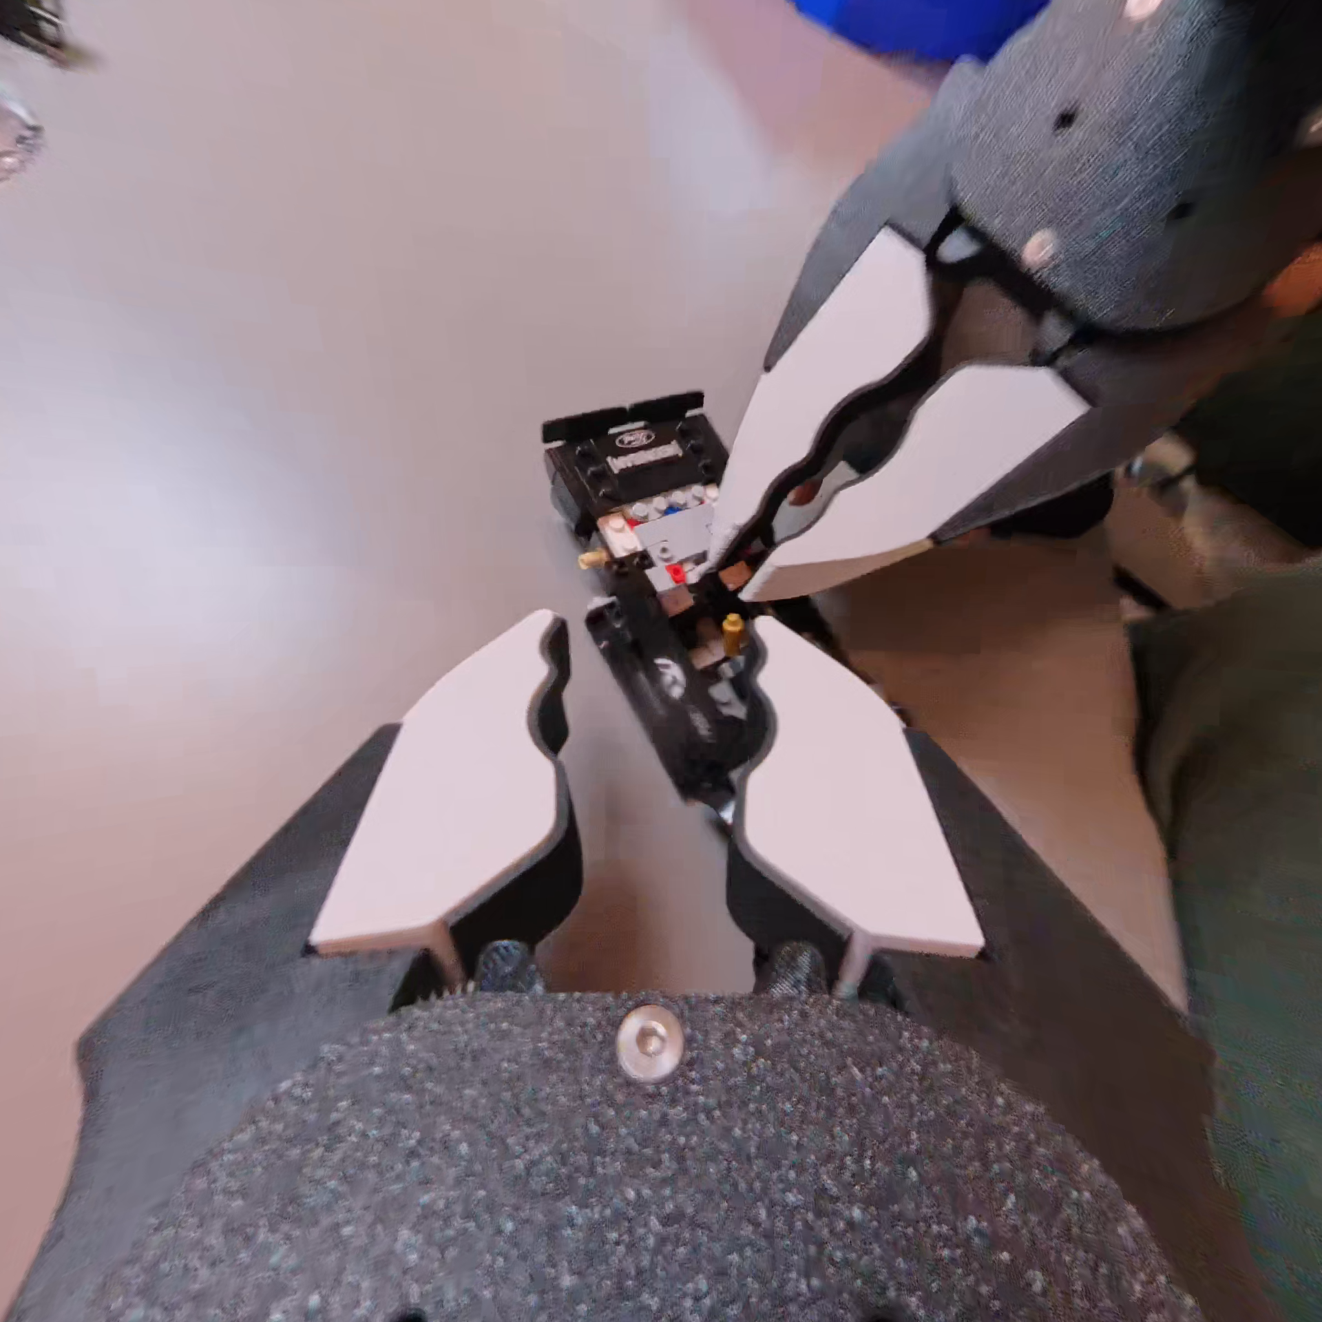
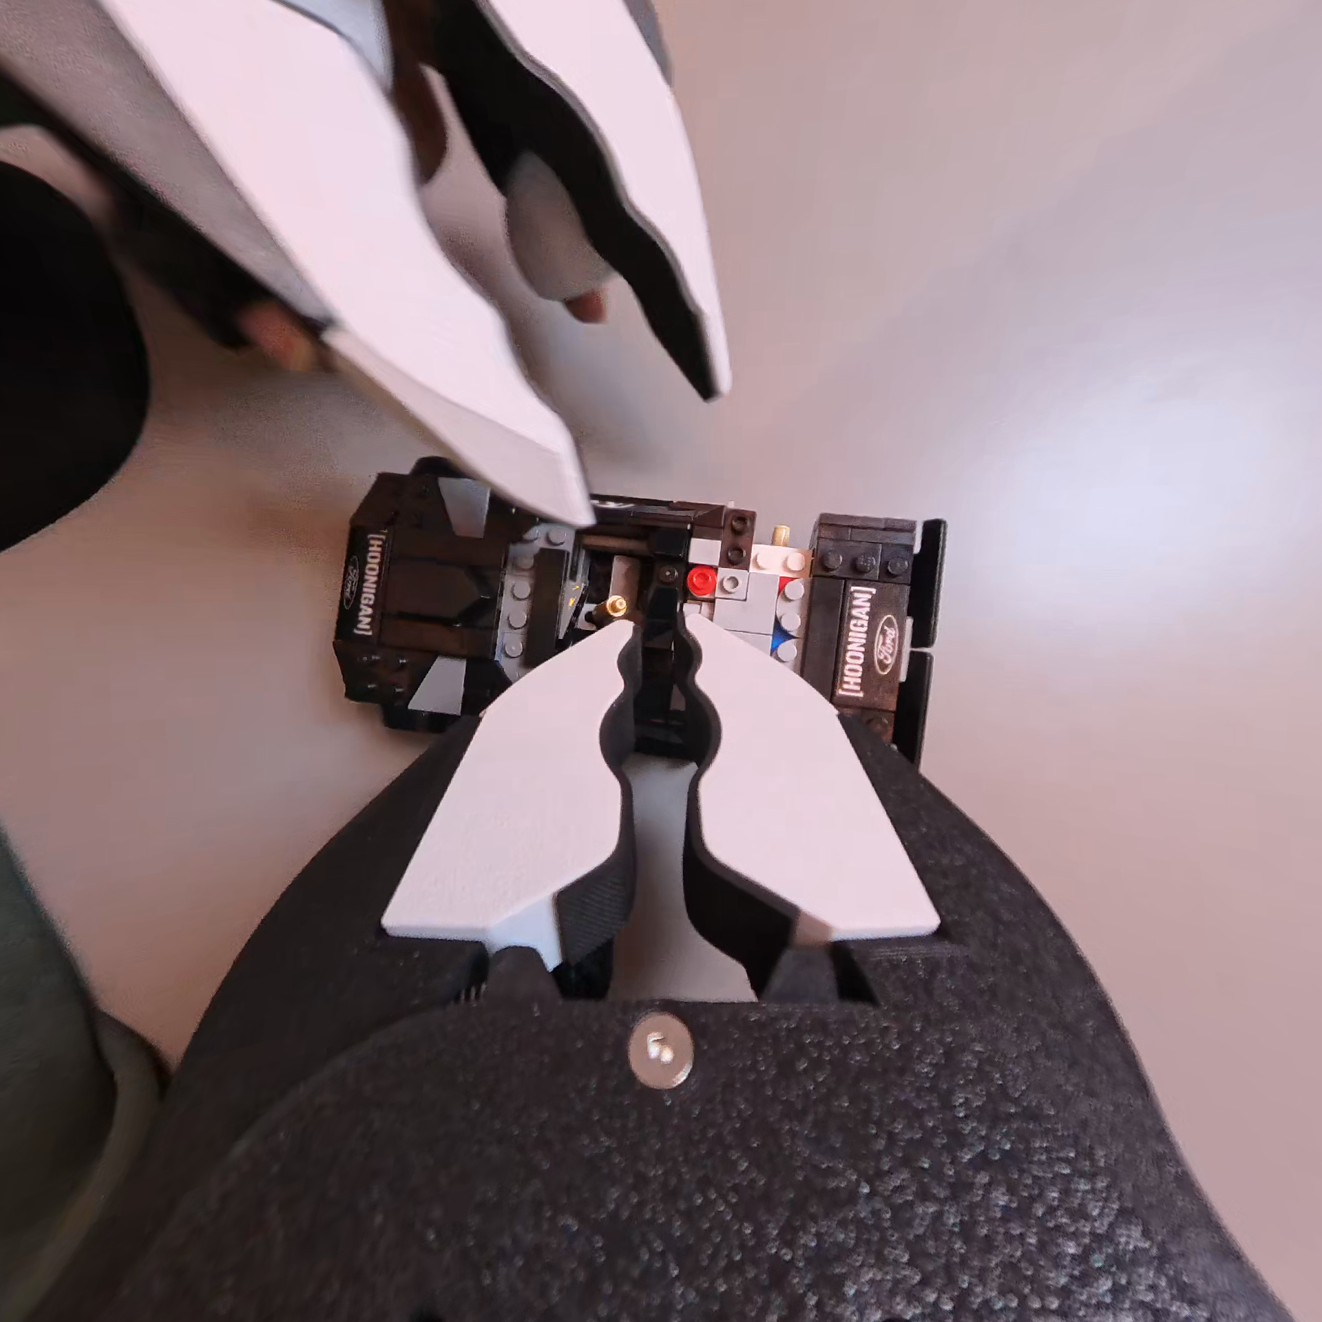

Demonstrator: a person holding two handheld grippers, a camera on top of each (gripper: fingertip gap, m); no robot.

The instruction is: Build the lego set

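A partly built black lego car (image 1: 644, 465) with grey, red, blue and gold parts lies on the white table (image 1: 286, 358). My left gripper (image 1: 658, 626) is open, and its fingers straddle one end of the car. My right gripper (image 1: 737, 579) comes in from the upper right with its tips on the car's middle. In the right wrist view the car (image 2: 422, 594) lies crosswise. The right gripper (image 2: 659, 626) is shut on a narrow black lego piece (image 2: 662, 608) at the car's open middle. The left gripper (image 2: 644, 451) hangs open above the car's far side.
A blue object (image 1: 894, 28) is at the top edge. A person's dark green clothing (image 1: 1230, 787) fills the right side. Dark loose pieces (image 1: 36, 36) and a clear bag (image 1: 14, 136) lie at the far left.
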